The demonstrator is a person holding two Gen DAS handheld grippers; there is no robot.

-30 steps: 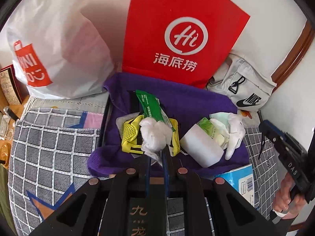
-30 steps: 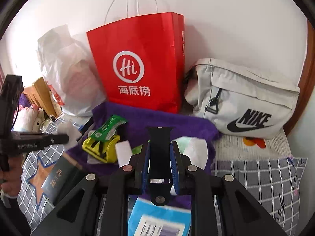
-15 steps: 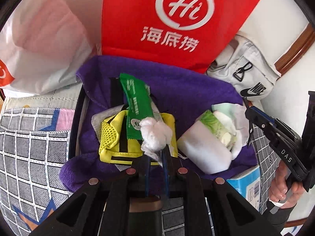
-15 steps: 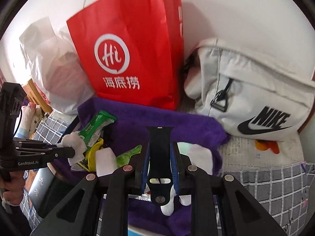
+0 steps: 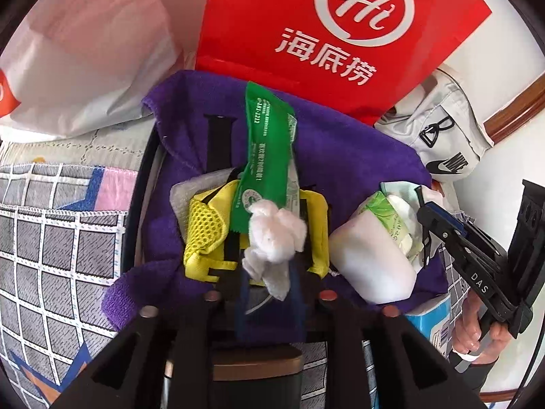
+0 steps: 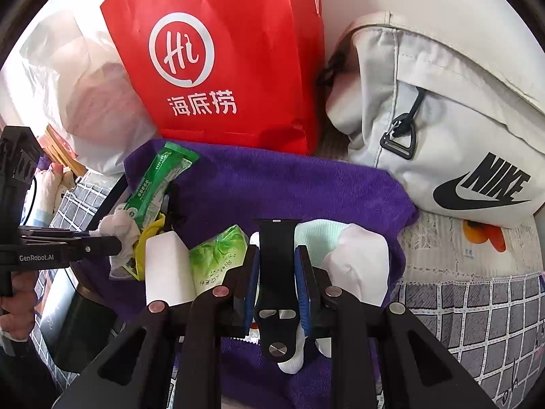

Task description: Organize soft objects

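A purple towel [image 5: 340,156] [image 6: 272,187] lies on the bed with soft things on it. My left gripper [image 5: 269,289] [image 6: 112,242] is shut on a crumpled white tissue wad [image 5: 276,235] [image 6: 117,225], held over a yellow mesh pouch [image 5: 204,235] and a green packet [image 5: 269,156] [image 6: 153,184]. My right gripper [image 6: 277,262] [image 5: 429,211] is shut on a black watch strap [image 6: 276,272], held over a white sock [image 6: 357,262] and a green-and-white tissue pack [image 6: 218,255] [image 5: 371,252].
A red paper bag [image 5: 340,27] [image 6: 221,58] stands behind the towel. A white plastic bag [image 5: 85,51] is to its left and a pale Nike bag [image 6: 442,119] [image 5: 446,136] to its right. Checked bedding [image 5: 58,238] lies around.
Both grippers have moved forward and lower over the purple towel. The left still holds the tissue wad, the right still holds the strap.
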